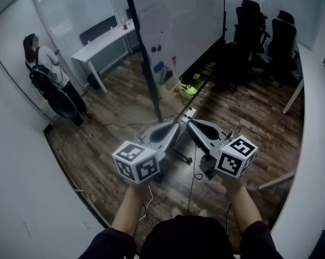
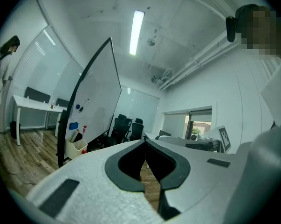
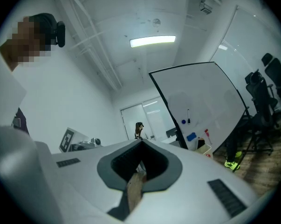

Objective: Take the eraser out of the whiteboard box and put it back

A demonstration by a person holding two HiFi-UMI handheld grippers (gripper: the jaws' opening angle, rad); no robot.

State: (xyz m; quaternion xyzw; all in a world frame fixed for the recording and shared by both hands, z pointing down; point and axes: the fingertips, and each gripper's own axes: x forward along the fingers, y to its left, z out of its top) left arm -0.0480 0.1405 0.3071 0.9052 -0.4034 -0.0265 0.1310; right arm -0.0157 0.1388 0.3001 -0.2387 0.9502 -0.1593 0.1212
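Note:
The whiteboard (image 1: pixel 178 20) stands on its frame in the middle of the room, some way ahead of me. A blue eraser-like block (image 1: pixel 159 67) sticks to its lower part, and a cream box (image 1: pixel 171 83) hangs below it; I cannot make out what the box holds. My left gripper (image 1: pixel 175 124) and right gripper (image 1: pixel 189 123) are held side by side at waist height, pointing at the board, both shut with nothing between the jaws. The left gripper view shows the blue block (image 2: pixel 73 125) and the box (image 2: pixel 76 148). They also show in the right gripper view, blue block (image 3: pixel 191 136) and box (image 3: pixel 204 148).
A person (image 1: pixel 46 72) stands at the far left wall near a white table (image 1: pixel 103 45). Black office chairs (image 1: pixel 259 31) crowd the back right beside a long white desk (image 1: pixel 313 101). Cables (image 1: pixel 192 166) trail over the wooden floor, and green shoes (image 1: pixel 189 88) lie by the board's foot.

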